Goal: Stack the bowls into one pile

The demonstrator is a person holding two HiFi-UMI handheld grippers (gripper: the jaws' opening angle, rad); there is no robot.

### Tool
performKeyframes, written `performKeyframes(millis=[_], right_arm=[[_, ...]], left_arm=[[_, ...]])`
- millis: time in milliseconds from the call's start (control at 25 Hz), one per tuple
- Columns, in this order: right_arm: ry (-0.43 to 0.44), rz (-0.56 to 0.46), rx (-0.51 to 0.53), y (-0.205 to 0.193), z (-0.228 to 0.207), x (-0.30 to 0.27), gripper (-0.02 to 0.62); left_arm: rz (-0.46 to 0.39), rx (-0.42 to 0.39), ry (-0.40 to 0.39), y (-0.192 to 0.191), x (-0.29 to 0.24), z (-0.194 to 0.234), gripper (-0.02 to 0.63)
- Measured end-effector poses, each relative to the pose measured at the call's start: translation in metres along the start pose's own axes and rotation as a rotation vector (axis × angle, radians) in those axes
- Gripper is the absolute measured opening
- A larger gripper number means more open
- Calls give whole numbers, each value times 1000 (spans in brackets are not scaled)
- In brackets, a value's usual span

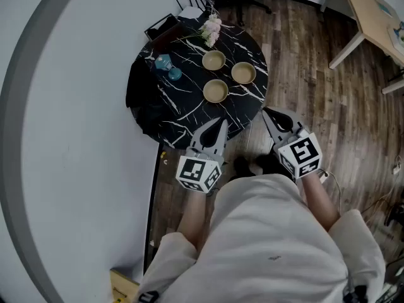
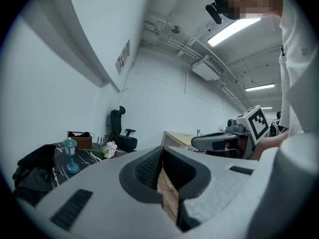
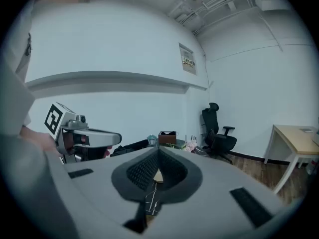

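Three tan bowls stand apart on a round black marble table (image 1: 183,115): one at the back (image 1: 214,60), one to the right (image 1: 243,72), one nearest me (image 1: 216,90). My left gripper (image 1: 221,124) is shut and empty, its tip over the table's near edge, short of the nearest bowl. To the right, my right gripper (image 1: 265,112) is also shut and empty, just off the table's near right rim. In the left gripper view the jaws (image 2: 162,151) meet with nothing between them. The right gripper view shows its jaws (image 3: 158,153) shut, with a sliver of a bowl (image 3: 157,176) beyond.
A blue lamp (image 1: 163,62), a small blue object (image 1: 175,74) and flowers (image 1: 211,30) sit at the table's back left. Dark cloth (image 1: 140,96) hangs over its left side, by the white wall. A wooden desk (image 1: 372,17) stands at the far right, an office chair (image 3: 217,128) beyond.
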State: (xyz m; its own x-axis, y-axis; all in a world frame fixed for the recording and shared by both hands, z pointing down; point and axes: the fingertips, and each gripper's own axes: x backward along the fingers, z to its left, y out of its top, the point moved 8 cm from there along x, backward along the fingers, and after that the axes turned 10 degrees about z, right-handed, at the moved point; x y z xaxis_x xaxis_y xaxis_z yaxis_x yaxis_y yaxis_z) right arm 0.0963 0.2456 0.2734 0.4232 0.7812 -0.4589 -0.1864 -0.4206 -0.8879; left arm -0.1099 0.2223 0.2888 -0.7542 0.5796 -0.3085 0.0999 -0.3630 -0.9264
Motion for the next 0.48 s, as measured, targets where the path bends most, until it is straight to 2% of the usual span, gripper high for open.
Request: performKeyframes(millis=[200, 480], right_arm=[[5, 17, 43, -1, 12, 0, 4], [15, 17, 42, -1, 21, -5, 5]], left_arm=[[-2, 4, 11, -2, 9, 2, 6], [11, -1, 15, -5, 16, 4, 6]])
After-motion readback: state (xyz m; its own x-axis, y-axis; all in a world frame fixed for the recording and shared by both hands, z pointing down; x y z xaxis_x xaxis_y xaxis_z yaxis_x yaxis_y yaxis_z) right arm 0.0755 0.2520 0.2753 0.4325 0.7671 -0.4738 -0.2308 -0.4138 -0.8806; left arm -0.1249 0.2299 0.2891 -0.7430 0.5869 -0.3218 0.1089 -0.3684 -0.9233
